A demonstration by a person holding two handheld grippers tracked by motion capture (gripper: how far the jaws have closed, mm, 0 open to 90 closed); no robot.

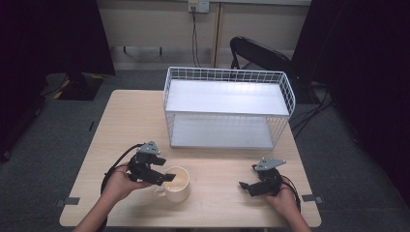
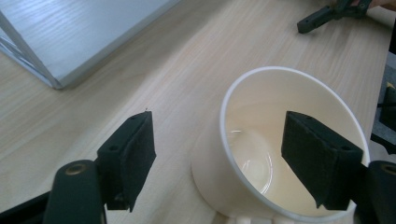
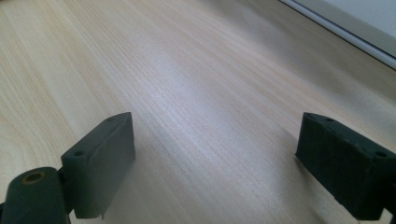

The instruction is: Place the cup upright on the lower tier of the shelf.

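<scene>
Presently: one cream mug (image 1: 175, 184), empty, upright on the desk (image 1: 125, 121) near its front edge, before the white wire rack (image 1: 227, 107). Our left claw (image 2: 217, 154) gapes wide, one jaw inside the rim, one outside, gripping nothing. We judge it best closed squarely on the wall. Right claw (image 3: 215, 163): open, idle.

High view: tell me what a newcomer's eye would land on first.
First the white wire rack with two grey shelves, standing at the far middle of the wooden table. Then the cream mug near the front edge, with the left tongs open at its rim: in the left gripper view one pad is inside the mug and the other outside. The right tongs rest open on bare wood, front right.
</scene>
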